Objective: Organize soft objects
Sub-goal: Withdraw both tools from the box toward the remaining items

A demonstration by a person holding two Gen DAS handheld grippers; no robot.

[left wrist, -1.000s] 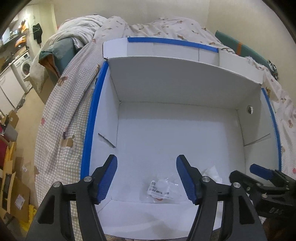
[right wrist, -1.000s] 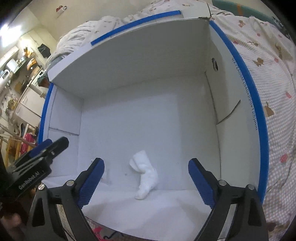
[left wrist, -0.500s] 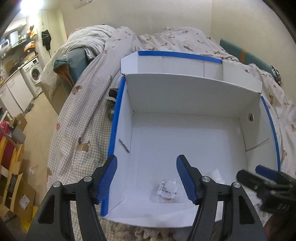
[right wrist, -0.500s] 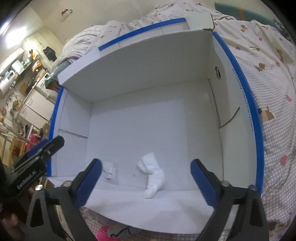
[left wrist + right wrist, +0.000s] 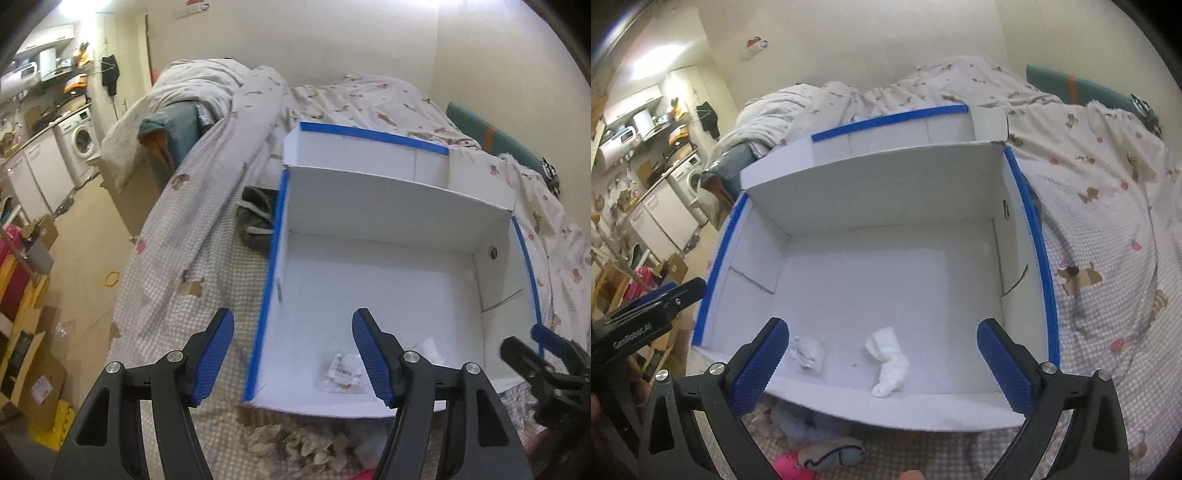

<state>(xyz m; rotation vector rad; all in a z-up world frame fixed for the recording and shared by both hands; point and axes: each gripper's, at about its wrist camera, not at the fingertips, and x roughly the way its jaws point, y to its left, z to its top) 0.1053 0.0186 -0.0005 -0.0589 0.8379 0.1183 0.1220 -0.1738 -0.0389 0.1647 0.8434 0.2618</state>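
A white cardboard box with blue-taped edges (image 5: 399, 206) (image 5: 871, 184) lies open on the bed. Inside it near the front wall lie a white rolled sock (image 5: 889, 362) and a small crumpled plastic packet (image 5: 345, 371) (image 5: 808, 352). My left gripper (image 5: 293, 356) is open and empty, above the box's front left corner. My right gripper (image 5: 879, 363) is open and empty, above the box's front edge. In front of the box on the bed lie a light blue plush (image 5: 798, 424), a grey and pink soft toy (image 5: 820, 458) and a beige fluffy item (image 5: 295, 446).
The bed has a checked, bear-print cover (image 5: 1108, 221) and a heaped duvet (image 5: 207, 85). Dark clothing (image 5: 256, 218) lies left of the box. The floor at left holds cardboard boxes (image 5: 33, 362); a washing machine (image 5: 79, 144) stands beyond.
Both grippers have pulled back and up from inside the box. The box's front edge, the bed and the soft items in front of it have come into view. Both stay open.
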